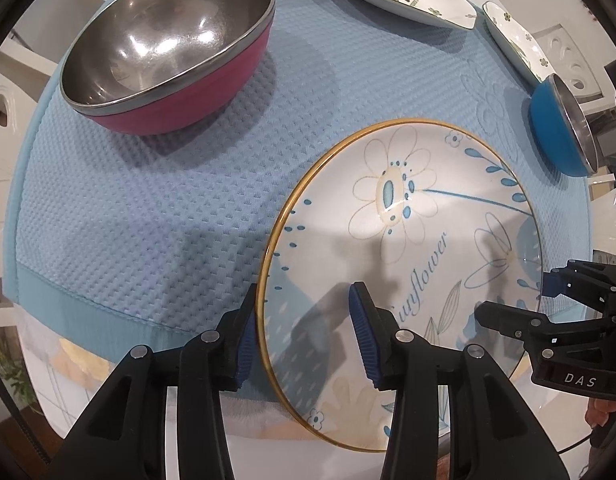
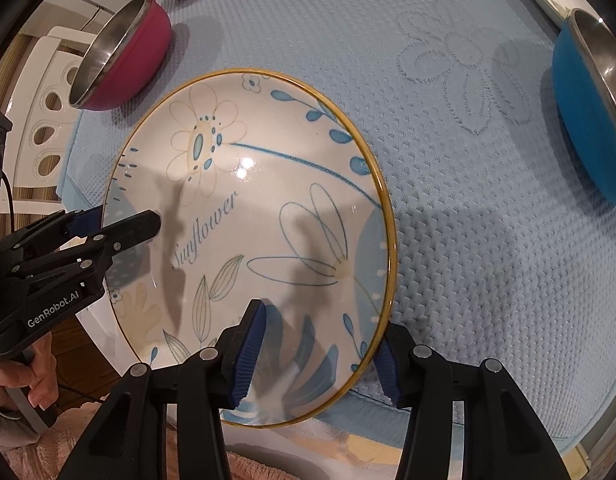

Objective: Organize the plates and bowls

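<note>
Straddling the plate (image 1: pixel 404 236) rim from both sides | left gripper (image 1: pixel 303 340) and right gripper (image 2: pixel 316 356) each set one jaw inside, one outside, part-open, pads seemingly not yet pinching | plate flat on mat (image 1: pixel 147 220), so you'd lift it level | pink bowl (image 1: pixel 167 48) well beyond plate.

Blue waffle mat (image 1: pixel 155 208) covers most of both pictures, small bumpy squares all over. Plain smooth blue band along its lower left edge in left wrist view. Big flower shape stitched into mat (image 2: pixel 464 76), upper right of right wrist view. White chair back (image 2: pixel 47 120) with oval holes at left edge of right wrist view, brown wood floor under it. More white chair parts with holes at far left and upper right of left wrist view. Pink fuzzy cloth (image 2: pixel 251 468) along bottom of right wrist view.
</note>
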Demonstrator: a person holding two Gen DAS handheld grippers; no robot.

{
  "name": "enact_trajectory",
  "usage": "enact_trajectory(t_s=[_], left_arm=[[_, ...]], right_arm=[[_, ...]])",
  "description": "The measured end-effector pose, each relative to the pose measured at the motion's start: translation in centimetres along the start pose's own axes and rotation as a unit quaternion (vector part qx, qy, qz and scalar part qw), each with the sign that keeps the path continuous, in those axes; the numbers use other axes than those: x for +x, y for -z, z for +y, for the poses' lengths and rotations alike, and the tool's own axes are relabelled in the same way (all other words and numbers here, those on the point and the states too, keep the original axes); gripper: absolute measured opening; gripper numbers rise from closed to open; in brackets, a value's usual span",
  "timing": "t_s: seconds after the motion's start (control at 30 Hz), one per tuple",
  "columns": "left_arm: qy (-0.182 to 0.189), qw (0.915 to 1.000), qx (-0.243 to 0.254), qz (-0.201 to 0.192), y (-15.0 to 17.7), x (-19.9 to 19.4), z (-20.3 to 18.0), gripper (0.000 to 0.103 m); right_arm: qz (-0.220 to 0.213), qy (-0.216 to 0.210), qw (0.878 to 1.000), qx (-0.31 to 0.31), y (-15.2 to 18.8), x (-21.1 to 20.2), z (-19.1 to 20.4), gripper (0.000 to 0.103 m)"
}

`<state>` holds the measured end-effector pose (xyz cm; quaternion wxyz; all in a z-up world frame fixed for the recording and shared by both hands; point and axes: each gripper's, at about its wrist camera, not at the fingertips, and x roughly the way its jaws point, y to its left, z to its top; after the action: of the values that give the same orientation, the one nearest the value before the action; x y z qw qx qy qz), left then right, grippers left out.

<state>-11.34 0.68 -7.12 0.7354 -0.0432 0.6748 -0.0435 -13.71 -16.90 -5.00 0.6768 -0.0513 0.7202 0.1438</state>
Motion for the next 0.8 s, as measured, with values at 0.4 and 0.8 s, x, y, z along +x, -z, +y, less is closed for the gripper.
enact_trajectory(t_s=[0.4,0.8], left_arm=[[0.000,0.9966,-0.053,0.062,-0.5,0.4,1.7,0.034],[0.010,0.9988,-0.045,0.018,-2.9,-7.0,1.0,0.033]], right_arm=[[0.029,-0.009,0.999,0.012,-0.3,-0.7,-1.7,0.031],[-0.062,-0.007,0.998,-0.024,-2.2,-13.4,-4.5,0.031]])
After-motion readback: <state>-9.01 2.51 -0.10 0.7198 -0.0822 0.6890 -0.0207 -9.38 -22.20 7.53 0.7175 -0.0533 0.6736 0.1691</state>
